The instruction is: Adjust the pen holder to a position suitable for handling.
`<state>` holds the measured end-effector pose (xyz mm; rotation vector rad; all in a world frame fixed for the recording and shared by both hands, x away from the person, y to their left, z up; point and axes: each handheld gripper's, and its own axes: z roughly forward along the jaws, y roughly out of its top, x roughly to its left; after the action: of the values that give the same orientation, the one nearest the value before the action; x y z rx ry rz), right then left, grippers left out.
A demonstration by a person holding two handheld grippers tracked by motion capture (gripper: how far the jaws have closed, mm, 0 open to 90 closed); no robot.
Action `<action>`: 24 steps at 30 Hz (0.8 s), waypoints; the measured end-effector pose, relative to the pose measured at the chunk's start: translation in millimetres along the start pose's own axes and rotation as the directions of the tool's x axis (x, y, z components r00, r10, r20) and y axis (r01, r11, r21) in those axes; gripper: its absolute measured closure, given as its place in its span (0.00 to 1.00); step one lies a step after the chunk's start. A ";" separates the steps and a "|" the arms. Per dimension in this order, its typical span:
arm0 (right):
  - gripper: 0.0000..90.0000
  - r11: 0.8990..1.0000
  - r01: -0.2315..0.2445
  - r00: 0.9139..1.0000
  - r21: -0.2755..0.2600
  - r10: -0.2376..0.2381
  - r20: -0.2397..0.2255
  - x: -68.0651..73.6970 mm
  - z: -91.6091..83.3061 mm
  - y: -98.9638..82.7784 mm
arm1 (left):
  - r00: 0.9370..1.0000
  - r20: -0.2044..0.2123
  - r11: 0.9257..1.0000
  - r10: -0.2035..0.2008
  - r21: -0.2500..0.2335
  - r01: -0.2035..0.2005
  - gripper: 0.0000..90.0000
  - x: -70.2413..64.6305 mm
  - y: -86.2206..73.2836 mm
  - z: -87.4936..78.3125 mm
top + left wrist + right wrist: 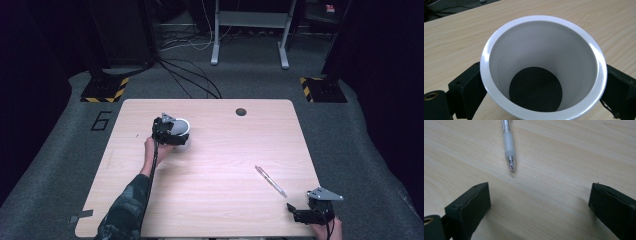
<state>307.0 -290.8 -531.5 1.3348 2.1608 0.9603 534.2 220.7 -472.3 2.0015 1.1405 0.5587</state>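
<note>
The left claw [172, 131] grips a white cup [543, 66] near the worktop's [215, 200] far-left corner, while the right claw [312, 212] gapes empty just short of a pen [508, 143] by the near-right corner.

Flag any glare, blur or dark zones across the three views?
High view: table evenly lit, surroundings nearly black, pen small and soft. Left gripper view: glare streaks along the white cup rim, dark bottom, black jaws on either side lack detail. Right gripper view: pen tip fairly sharp, jaws in the foreground soft, their faint shadows on the wood.
</note>
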 end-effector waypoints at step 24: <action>0.04 1.000 -0.001 1.000 0.000 0.001 0.001 0.1 0.0 0.0 | 0.997 0.068 0.999 0.045 -0.010 -0.044 0.07 -39.1 -6.8 -7.3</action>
<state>307.0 -290.7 -531.5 1.3356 2.1599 0.9602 505.8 192.0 -473.3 2.0279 1.0532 0.5133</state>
